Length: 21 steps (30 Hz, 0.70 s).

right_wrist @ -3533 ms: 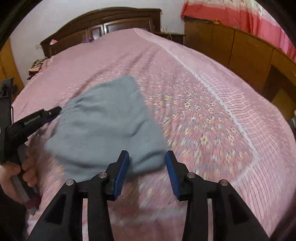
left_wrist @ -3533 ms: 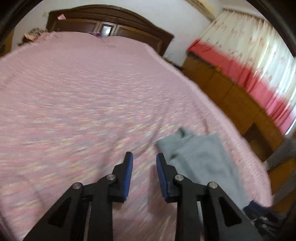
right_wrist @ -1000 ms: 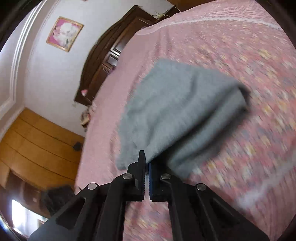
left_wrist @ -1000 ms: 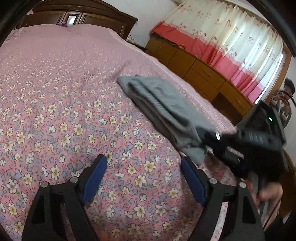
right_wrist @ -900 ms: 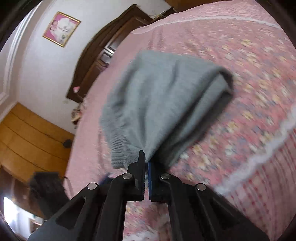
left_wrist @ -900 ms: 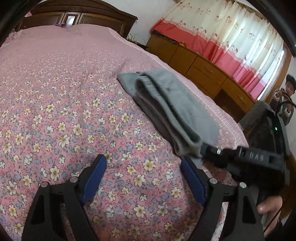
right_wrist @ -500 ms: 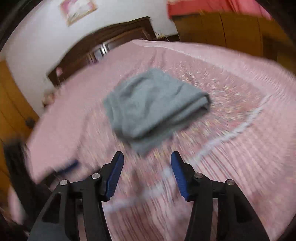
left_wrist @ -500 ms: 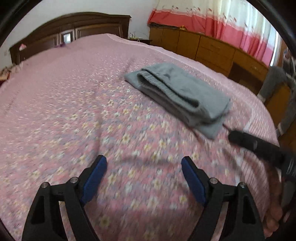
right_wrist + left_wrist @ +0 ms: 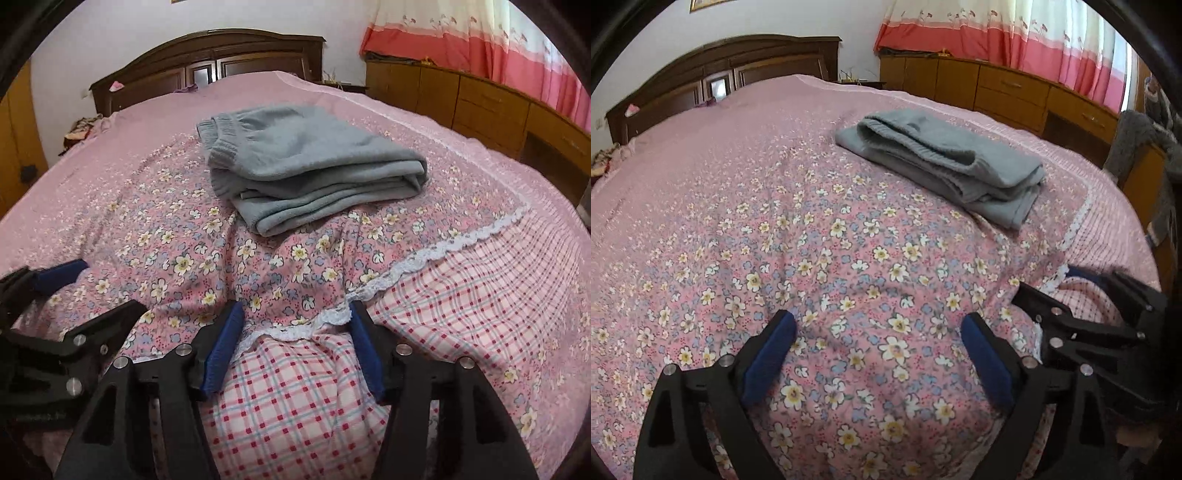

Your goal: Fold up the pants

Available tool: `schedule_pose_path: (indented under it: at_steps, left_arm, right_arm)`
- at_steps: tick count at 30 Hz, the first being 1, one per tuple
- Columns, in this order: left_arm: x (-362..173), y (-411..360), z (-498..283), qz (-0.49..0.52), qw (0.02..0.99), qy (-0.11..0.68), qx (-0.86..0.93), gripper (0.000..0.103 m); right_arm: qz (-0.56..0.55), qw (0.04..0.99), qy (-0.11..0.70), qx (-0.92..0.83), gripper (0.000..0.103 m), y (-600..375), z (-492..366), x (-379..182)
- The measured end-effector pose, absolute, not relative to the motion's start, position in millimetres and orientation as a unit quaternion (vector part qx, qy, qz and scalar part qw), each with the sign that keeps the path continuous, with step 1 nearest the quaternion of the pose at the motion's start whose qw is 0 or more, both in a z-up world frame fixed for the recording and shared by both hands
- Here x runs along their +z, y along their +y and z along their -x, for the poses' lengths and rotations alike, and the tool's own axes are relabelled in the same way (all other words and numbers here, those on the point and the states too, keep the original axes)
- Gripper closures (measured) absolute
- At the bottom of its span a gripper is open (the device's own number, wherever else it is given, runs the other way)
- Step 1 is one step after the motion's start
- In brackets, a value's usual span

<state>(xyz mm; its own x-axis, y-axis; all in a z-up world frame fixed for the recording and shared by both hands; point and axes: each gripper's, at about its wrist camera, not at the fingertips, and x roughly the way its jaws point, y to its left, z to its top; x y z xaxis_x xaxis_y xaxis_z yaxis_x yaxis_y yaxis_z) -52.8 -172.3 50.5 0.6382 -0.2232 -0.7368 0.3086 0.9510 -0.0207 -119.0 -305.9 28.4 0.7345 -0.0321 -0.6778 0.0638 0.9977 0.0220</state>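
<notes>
Folded pants lie on the bed, both my jaws spread and holding nothing.

The grey pants sit in a stacked bundle on the flowered bedspread, toward the wooden headboard from me and well apart from both tools. My left gripper hovers over the flowers near the bed's foot; my right gripper hangs just beside it over the checked border.

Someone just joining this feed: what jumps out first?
The grey pants lie folded in a neat stack on the pink floral bedspread, toward the bed's middle. Both grippers, left and right, hover open near the bed's edge, holding nothing.
</notes>
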Motion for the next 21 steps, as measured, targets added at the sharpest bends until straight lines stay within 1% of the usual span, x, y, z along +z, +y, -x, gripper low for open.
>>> schedule_pose_path:
  at_steps: [2,11,15,19,21]
  left_arm:
    - [48,-168,49,-0.045,0.903,0.400,-0.150,0.008]
    - [48,-165,57,-0.038,0.901,0.404,-0.151,0.005]
    - [48,-164,49,-0.037,0.900,0.406,-0.153,0.004]
    - [48,-162,43,-0.026,0.897,0.409,-0.164,0.000]
    - [48,-161,43,-0.020,0.897,0.409,-0.169,0.000]
  right_arm:
    - [-0.028,0.932,0.362,-0.024,0.040,-308,117,28]
    - [-0.041,0.935,0.351,-0.015,0.040,-306,115,31]
    - [-0.040,0.937,0.346,-0.013,0.040,-311,114,29]
    - [-0.040,0.941,0.336,-0.013,0.040,-311,116,28]
    - [-0.037,0.942,0.333,-0.013,0.039,-310,117,28]
